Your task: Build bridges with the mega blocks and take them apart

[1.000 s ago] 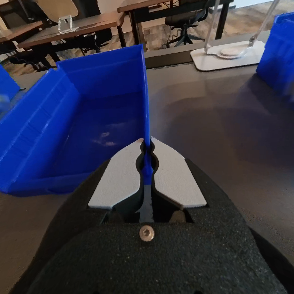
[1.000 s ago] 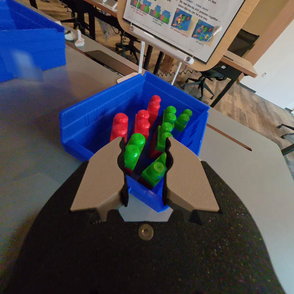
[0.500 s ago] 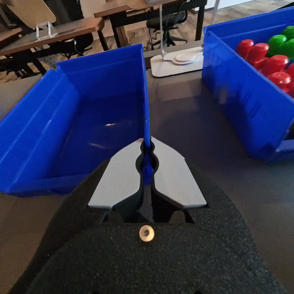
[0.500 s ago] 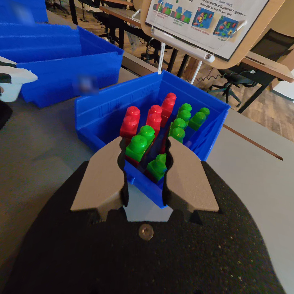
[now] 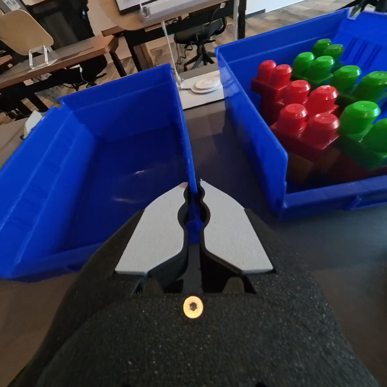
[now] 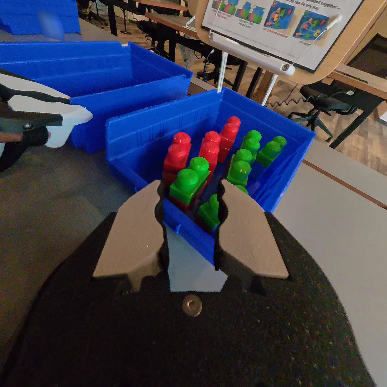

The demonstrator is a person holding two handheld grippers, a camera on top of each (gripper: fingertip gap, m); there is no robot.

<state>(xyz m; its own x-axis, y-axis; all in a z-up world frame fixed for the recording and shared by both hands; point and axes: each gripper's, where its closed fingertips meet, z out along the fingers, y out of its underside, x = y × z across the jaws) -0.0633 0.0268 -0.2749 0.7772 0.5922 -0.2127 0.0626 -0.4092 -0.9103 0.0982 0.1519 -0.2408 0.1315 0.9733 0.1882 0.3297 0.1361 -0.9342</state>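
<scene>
Blocks fill only one of the 2 blue bins on the grey table (image 5: 314, 261). The left gripper (image 5: 194, 184) has its jaws pressed together on the right side wall of the empty bin (image 5: 134, 134), close to the near corner of this wall. The wall stands thin and upright between the 2 pale fingers (image 5: 159, 228). The bottom of this bin is bare and shiny.

Just beside it, on the right, stands the second bin (image 6: 146, 134) with the mega blocks inside. The red blocks (image 6: 180, 155) are in the left part and the green blocks (image 6: 243, 165) mostly in the right part; all show their round studs upward. Some green pieces sit on top of red ones.

The right gripper (image 6: 189, 188) hovers over the near corner of the full bin. Its jaws are apart and hold nothing; a green block (image 6: 188, 184) shows in the gap between them.

Behind the bins a white stand (image 6: 222, 71) carries an instruction board (image 6: 272, 27).
</scene>
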